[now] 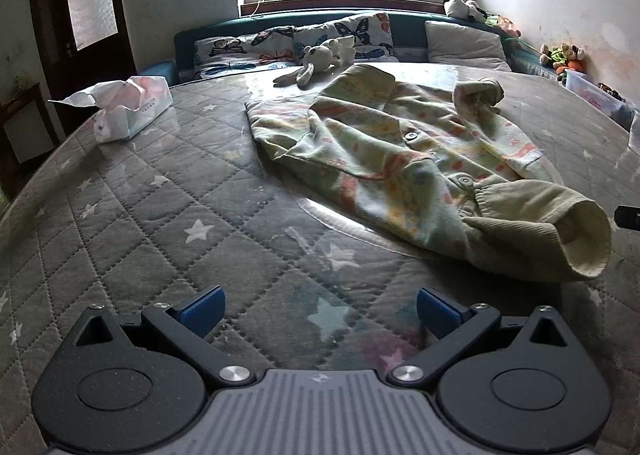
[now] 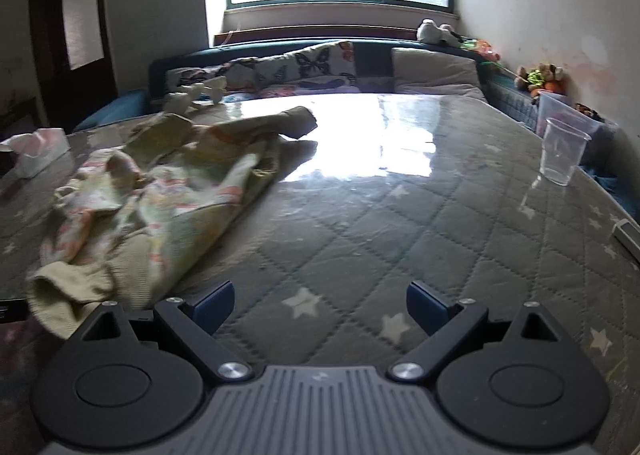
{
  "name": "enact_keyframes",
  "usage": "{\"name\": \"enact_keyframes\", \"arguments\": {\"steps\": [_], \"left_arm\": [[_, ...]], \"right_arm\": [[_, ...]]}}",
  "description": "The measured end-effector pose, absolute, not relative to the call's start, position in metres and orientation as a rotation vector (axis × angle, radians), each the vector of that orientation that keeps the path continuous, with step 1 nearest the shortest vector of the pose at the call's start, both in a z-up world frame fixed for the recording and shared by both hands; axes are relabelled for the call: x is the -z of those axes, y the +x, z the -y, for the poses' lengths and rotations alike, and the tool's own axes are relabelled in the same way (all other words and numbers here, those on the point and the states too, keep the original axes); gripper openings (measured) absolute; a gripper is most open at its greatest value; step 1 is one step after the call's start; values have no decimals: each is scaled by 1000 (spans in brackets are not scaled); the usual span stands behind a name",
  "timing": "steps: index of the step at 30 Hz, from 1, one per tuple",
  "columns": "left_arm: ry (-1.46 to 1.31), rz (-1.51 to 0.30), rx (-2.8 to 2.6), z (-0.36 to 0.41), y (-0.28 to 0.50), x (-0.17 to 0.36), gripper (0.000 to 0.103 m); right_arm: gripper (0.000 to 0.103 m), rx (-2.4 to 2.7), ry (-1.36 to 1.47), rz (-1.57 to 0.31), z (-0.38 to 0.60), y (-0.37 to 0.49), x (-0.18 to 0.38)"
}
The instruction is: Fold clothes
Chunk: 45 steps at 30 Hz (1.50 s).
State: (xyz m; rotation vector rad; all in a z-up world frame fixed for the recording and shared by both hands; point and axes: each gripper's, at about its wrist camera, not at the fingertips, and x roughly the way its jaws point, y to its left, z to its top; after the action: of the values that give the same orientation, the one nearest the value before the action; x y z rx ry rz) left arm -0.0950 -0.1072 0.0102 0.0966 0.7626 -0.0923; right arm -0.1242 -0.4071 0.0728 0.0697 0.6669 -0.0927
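Left view: your left gripper (image 1: 320, 311) hangs with jaws wide apart, empty; the shirt (image 1: 404, 159) lies crumpled on the bed (image 1: 160, 215) ahead. Right view: your right gripper (image 2: 320, 305) gapes empty too, shirt (image 2: 160, 199) left of it.

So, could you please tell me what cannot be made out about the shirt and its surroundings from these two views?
- Shirt, left wrist view: underside hidden by its own folds.
- Shirt's near cuff, right wrist view: blurred, partly behind the right gripper.
- Dark object, left wrist view: cut off by the right edge.
- Plastic cup: contents unclear.
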Motion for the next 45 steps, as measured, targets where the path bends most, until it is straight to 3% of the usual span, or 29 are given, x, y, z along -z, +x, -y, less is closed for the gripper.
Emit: {"name": "enact_keyframes", "arguments": {"steps": [20, 45], "left_arm": [[100, -762, 113, 116, -113, -14, 103], [95, -798, 115, 121, -117, -11, 103]], "right_arm": [[103, -35, 35, -683, 366, -150, -81], [103, -81, 15, -697, 348, -151, -78]]}}
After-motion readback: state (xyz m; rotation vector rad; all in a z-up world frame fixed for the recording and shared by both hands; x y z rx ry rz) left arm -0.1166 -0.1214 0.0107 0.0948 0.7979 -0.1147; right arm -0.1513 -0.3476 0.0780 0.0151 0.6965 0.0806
